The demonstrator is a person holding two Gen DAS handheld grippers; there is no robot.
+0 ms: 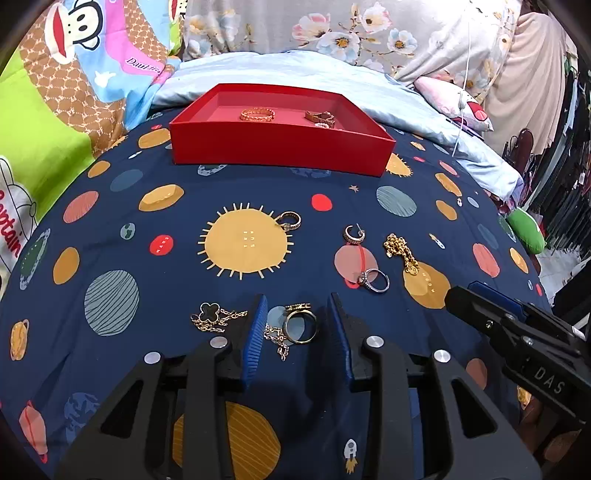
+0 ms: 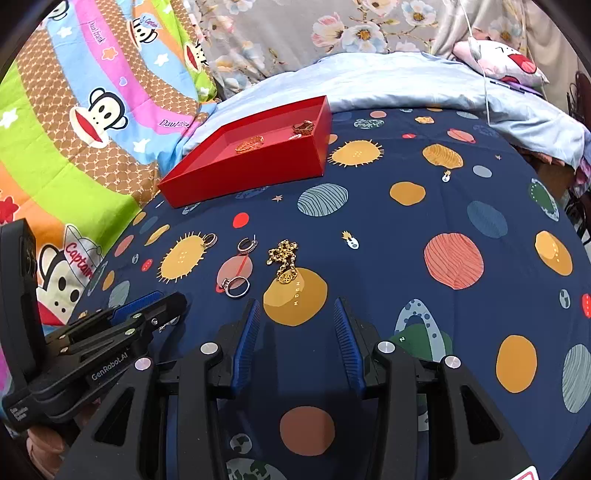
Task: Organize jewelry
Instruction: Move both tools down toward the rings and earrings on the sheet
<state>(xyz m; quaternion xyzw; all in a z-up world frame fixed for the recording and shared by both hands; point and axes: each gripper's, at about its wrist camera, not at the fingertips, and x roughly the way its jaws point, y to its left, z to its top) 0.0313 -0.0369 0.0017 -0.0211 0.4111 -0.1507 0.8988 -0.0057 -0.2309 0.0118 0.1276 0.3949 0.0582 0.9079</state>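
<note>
A red tray [image 1: 280, 147] sits at the back of the navy planet-print cloth; it shows in the right wrist view too [image 2: 255, 173]. It holds a gold bangle [image 1: 257, 113] and a bronze piece [image 1: 320, 117]. My left gripper [image 1: 297, 306] is open, its jaws on either side of a gold ring [image 1: 300, 326] and a thin chain [image 1: 277, 338]. A clover chain bracelet [image 1: 214, 317] lies just left of it. My right gripper [image 2: 297, 314] is open and empty, just short of a gold chain with pendant [image 2: 284, 260]. A silver ring [image 2: 236, 286], a hoop earring [image 2: 246, 245] and another ring [image 2: 209, 240] lie nearby.
A cartoon monkey blanket [image 1: 66, 92] is piled on the left. A light blue sheet [image 1: 332, 74] and floral fabric [image 1: 332, 29] lie behind the tray. A pink pillow [image 2: 502, 62] with a white cable is at the back right.
</note>
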